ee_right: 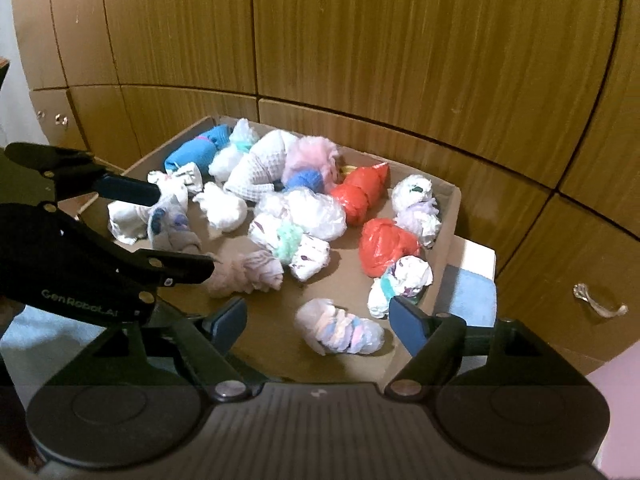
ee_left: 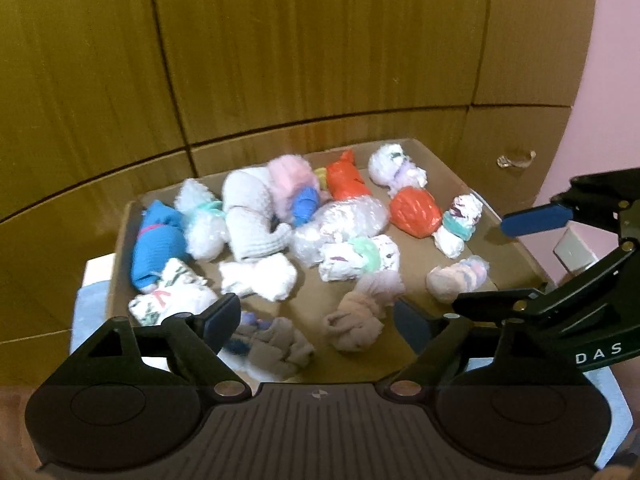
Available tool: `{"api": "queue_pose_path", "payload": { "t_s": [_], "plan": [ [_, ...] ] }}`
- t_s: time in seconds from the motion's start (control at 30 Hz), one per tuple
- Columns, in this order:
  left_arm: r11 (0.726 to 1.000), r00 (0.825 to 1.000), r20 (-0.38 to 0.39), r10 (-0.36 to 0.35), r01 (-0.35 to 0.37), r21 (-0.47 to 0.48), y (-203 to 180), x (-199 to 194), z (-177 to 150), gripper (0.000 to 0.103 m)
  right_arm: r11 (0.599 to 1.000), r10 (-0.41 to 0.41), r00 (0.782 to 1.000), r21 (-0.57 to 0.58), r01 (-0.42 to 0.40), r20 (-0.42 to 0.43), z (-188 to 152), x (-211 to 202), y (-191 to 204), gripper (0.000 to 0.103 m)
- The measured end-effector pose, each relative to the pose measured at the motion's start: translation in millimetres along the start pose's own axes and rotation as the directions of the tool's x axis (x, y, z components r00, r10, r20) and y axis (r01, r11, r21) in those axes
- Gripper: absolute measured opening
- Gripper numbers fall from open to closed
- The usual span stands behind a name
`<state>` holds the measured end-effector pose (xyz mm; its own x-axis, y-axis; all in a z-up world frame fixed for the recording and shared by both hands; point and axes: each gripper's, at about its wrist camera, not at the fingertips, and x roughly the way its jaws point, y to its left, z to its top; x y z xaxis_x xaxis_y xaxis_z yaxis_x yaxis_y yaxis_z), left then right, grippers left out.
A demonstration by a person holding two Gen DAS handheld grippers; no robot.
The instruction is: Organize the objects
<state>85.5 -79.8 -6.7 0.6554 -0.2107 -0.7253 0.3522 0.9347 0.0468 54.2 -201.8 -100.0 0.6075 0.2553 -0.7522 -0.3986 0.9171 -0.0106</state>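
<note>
A shallow cardboard box [ee_left: 120, 240] [ee_right: 456, 208] holds several rolled sock and cloth bundles: blue, white, pink, and two red ones [ee_left: 414, 211] [ee_right: 384, 246]. My left gripper [ee_left: 318, 320] [ee_right: 184, 232] hangs open over the box's near left part. A grey bundle [ee_left: 276, 344] [ee_right: 172, 236] and a beige one [ee_left: 356, 324] lie below its fingers, which touch neither. My right gripper [ee_right: 320, 322] [ee_left: 516, 260] is open too. A pastel striped bundle [ee_right: 340, 330] [ee_left: 456, 278] lies on the box floor between its pads, with a gap on each side.
Wooden cabinet panels [ee_left: 320, 60] rise right behind the box, with a metal handle [ee_left: 516, 159] [ee_right: 600, 300] low on the right. A pink wall [ee_left: 600, 80] with a socket [ee_left: 576, 250] is further right. The box rests on a light blue cloth [ee_right: 468, 292].
</note>
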Motion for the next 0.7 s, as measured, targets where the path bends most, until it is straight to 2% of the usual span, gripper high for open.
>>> {"api": "queue_pose_path", "payload": {
  "t_s": [0.07, 0.3, 0.53, 0.7],
  "plan": [
    [1.000, 1.000, 0.010, 0.013, -0.013, -0.018, 4, -6, -2, 0.092, 1.000, -0.009, 1.000, 0.026, 0.009, 0.006, 0, -4, 3, 0.083],
    [0.994, 0.997, 0.031, 0.073, -0.070, -0.087, 22, -26, -15, 0.102, 0.994, -0.022, 0.999, 0.105, 0.019, 0.025, -3, -11, 19, 0.089],
    [0.983, 0.995, 0.051, 0.089, -0.080, -0.164, 39, -42, -29, 0.102, 0.988, -0.031, 0.998, 0.155, 0.022, 0.051, -6, -16, 34, 0.093],
    [0.982, 0.993, 0.059, 0.101, -0.090, -0.163, 45, -52, -35, 0.103, 0.988, -0.042, 0.998, 0.148, 0.034, 0.051, -10, -18, 43, 0.095]
  ]
}}
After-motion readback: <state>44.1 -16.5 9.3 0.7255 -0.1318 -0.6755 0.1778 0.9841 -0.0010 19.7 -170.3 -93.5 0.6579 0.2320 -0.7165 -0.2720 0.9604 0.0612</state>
